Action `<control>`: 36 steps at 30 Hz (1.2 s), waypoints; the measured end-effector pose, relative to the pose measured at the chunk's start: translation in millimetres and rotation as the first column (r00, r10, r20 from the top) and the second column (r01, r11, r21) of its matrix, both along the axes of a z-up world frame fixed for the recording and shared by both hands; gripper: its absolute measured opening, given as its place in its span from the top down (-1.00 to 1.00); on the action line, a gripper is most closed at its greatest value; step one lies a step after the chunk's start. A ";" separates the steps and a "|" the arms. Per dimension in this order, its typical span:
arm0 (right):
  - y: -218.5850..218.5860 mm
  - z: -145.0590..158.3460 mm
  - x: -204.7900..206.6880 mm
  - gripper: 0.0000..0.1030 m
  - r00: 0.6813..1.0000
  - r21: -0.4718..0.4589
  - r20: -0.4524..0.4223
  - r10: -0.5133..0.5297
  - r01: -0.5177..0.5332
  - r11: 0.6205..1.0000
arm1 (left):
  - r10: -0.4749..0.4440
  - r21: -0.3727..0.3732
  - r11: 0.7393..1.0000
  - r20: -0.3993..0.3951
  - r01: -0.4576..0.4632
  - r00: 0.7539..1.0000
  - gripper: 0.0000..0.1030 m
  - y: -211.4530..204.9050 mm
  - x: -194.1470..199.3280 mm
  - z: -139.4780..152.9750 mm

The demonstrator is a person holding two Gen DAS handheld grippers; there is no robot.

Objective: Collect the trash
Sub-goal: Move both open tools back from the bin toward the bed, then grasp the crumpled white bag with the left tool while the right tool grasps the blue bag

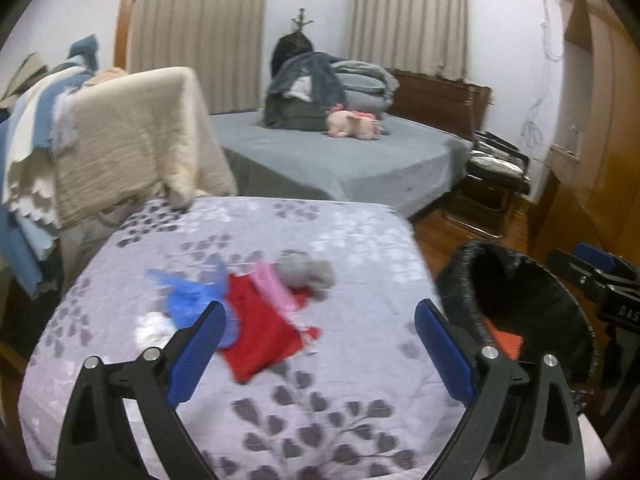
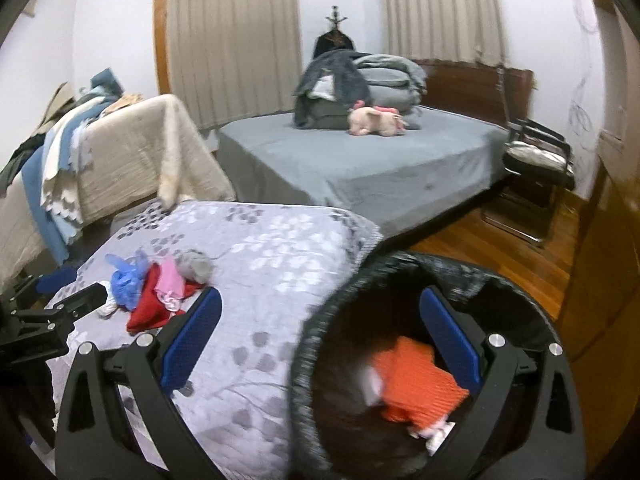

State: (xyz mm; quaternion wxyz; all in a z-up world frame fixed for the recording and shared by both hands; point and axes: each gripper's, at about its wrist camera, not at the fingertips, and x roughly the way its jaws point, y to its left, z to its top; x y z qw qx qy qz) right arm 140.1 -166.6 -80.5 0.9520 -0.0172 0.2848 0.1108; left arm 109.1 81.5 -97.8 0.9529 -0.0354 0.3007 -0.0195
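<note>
Left wrist view first: my left gripper (image 1: pixel 320 336) has its jaws spread wide with nothing between them, hanging over the flower-patterned cover (image 1: pixel 280 400) of the table. Just ahead of my blue pads (image 1: pixel 196 352) lies the heap of trash: a red bag (image 1: pixel 260 332) nearest, a blue plastic bag (image 1: pixel 192 296) touching it on the left, a pink wrapper (image 1: pixel 274 284) across its top edge, and a grey wad (image 1: pixel 308 272) at the far side. A small white scrap (image 1: pixel 154 326) sits beside the blue bag. To the right, off the table edge, stands the black bin (image 1: pixel 472 276), with something orange showing inside it.

On the right wrist view, my right gripper (image 2: pixel 320 336) is also wide open and holds nothing. It sits above the mouth of the bin (image 2: pixel 316 320), my right finger over the opening and my left finger over the cover (image 2: pixel 256 280). Inside the bin rests an orange net bag (image 2: pixel 416 384) with white scraps (image 2: pixel 436 434) near it. The trash pile (image 2: pixel 156 284) lies well to the left on the table, close to the tip of my other gripper (image 2: pixel 86 298).

Beyond the table are a grey bed (image 2: pixel 360 160) carrying folded bedding (image 2: pixel 384 76) and a pink plush toy (image 2: pixel 376 120), and a chair (image 2: pixel 536 160) beside it.
</note>
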 end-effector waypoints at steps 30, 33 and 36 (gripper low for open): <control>130.2 -58.8 63.7 -0.88 0.988 -0.055 -0.072 0.136 -0.140 0.989 | 0.227 -0.007 0.973 -0.138 -0.230 0.964 -0.38 134.3 40.6 -78.8; 136.4 -61.7 65.6 -0.88 0.987 -0.064 -0.077 0.144 -0.149 0.987 | 0.202 -0.037 0.977 -0.159 -0.210 0.966 -0.12 135.0 43.6 -85.6; 140.4 -63.0 66.7 -0.88 0.985 -0.066 -0.081 0.150 -0.155 0.986 | 0.186 -0.060 0.978 -0.174 -0.199 0.967 0.32 136.1 45.1 -90.2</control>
